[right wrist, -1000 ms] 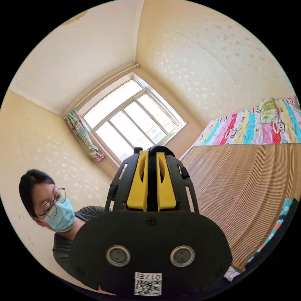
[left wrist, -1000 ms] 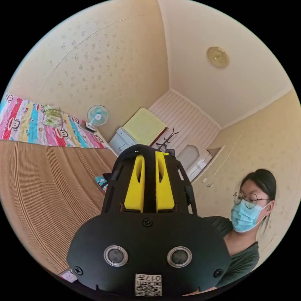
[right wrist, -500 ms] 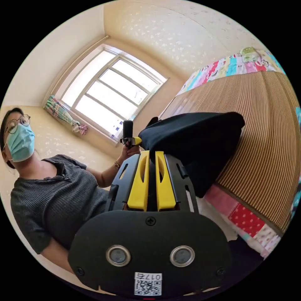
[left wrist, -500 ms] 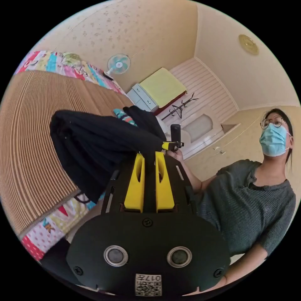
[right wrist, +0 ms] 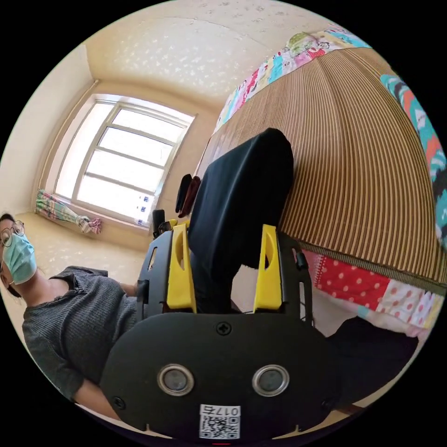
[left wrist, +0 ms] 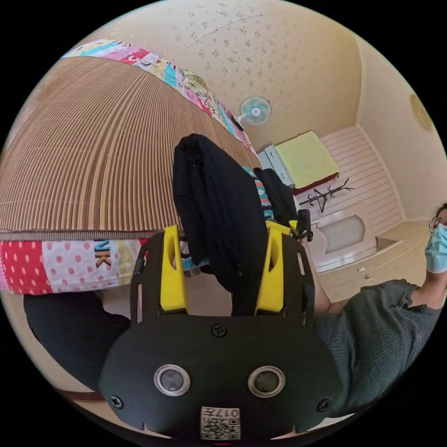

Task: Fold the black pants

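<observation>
- My left tongs stand wide, their yellow jaws spread with the black pants hanging loose in the gap; I cannot see either jaw pressing on the cloth.
- My right tongs are just as wide, and the black pants fall between those jaws too, touching neither firmly.
- In both views the pants are bunched into a dark fold, with the far end lying on the striped mat of the bed and the near end dropping past the bed's edge toward the tongs.
- The patterned sheet shows along the bed's side below the mat.
- In the left gripper view I see the other tongs just beyond the pants, and the person's grey sleeve beside them.
</observation>
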A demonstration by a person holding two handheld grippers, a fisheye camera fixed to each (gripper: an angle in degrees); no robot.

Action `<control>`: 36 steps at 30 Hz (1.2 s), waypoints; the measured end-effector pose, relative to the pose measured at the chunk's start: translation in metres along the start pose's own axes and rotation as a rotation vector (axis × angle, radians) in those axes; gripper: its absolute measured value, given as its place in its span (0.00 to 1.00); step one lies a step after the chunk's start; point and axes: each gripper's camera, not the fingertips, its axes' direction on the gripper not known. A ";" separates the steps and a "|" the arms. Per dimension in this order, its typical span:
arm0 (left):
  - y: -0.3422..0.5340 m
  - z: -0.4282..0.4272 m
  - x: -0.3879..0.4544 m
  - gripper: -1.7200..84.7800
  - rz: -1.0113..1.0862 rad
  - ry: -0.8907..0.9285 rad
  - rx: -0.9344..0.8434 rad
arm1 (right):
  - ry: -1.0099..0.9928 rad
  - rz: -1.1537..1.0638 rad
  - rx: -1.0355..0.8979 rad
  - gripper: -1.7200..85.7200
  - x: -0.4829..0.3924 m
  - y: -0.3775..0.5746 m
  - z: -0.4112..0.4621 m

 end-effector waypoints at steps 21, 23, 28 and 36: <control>-0.014 -0.128 0.052 0.15 0.144 -0.170 0.079 | -0.309 -0.092 -0.250 0.16 -0.045 -0.070 0.204; -0.021 -0.207 0.052 0.16 0.205 -0.305 0.062 | -0.327 -0.161 -0.270 0.16 -0.083 -0.094 0.246; -0.057 -0.371 0.052 0.16 0.228 -0.572 0.053 | -0.403 -0.268 -0.284 0.15 -0.184 -0.164 0.366; -0.124 -0.557 -0.062 0.17 -0.061 -0.867 0.105 | -0.195 -0.039 -0.270 0.17 -0.234 -0.246 0.586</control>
